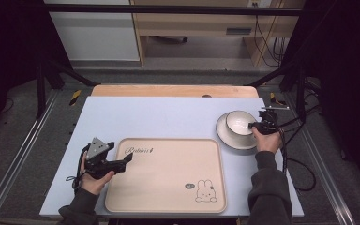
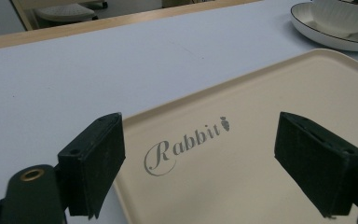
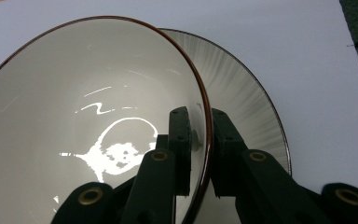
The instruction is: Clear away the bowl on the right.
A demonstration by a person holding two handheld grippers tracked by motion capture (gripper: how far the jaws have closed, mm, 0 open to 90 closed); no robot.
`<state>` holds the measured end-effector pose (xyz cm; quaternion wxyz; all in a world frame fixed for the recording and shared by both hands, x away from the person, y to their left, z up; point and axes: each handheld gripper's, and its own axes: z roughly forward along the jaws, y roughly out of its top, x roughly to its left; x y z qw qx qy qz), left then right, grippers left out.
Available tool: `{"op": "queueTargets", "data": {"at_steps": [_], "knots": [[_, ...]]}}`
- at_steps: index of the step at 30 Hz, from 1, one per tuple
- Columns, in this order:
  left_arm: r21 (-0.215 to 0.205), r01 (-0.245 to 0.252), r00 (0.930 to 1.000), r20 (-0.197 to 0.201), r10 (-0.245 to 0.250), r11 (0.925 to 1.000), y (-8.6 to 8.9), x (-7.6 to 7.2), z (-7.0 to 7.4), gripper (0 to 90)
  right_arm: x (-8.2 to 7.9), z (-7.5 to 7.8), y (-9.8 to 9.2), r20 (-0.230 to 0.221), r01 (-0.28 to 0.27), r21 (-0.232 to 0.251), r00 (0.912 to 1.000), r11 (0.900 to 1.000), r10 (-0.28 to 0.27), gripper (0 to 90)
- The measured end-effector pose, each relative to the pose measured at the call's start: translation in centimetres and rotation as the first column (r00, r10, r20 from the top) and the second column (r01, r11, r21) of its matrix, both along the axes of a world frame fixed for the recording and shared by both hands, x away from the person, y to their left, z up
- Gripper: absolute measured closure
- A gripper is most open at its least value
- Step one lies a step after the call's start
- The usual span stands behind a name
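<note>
Bowl (image 3: 88, 130) rim pinched by right hand-held gripper (image 3: 200, 154); left hand-held gripper (image 2: 200, 168) gapes over tray (image 2: 261, 116)

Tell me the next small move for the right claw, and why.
Probably lift the bowl straight up off the plate. The right claw is already shut on the bowl's rim, one jaw inside and one outside, while the bowl sits on the plate beside the tray. The left claw waits open over the tray's corner.
</note>
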<state>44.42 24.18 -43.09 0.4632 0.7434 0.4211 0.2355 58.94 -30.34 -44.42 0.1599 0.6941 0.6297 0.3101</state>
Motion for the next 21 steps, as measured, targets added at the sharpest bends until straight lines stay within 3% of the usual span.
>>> {"op": "queueTargets", "data": {"at_steps": [11, 14, 21], "knots": [[0.002, 0.002, 1.0, 0.0, -0.002, 1.0, 0.06, -0.02, 0.08, 15.6, -0.09, 0.42, 0.23, 0.01, -0.003, -0.029, 0.9999, 1.0, 0.004, 82.8], [-0.002, 0.0, 1.0, 0.002, 0.0, 1.0, 0.05, -0.02, 0.08, 15.7, -0.05, 0.75, 0.71, 0.011, -0.008, -0.073, 0.9999, 0.997, 0.009, 82.8], [-0.002, -0.003, 1.0, 0.003, 0.003, 1.0, 0.07, -0.04, 0.12, 15.7, -0.09, 0.9, 0.91, 0.014, -0.005, -0.082, 0.9999, 0.997, 0.006, 83.0]]}}
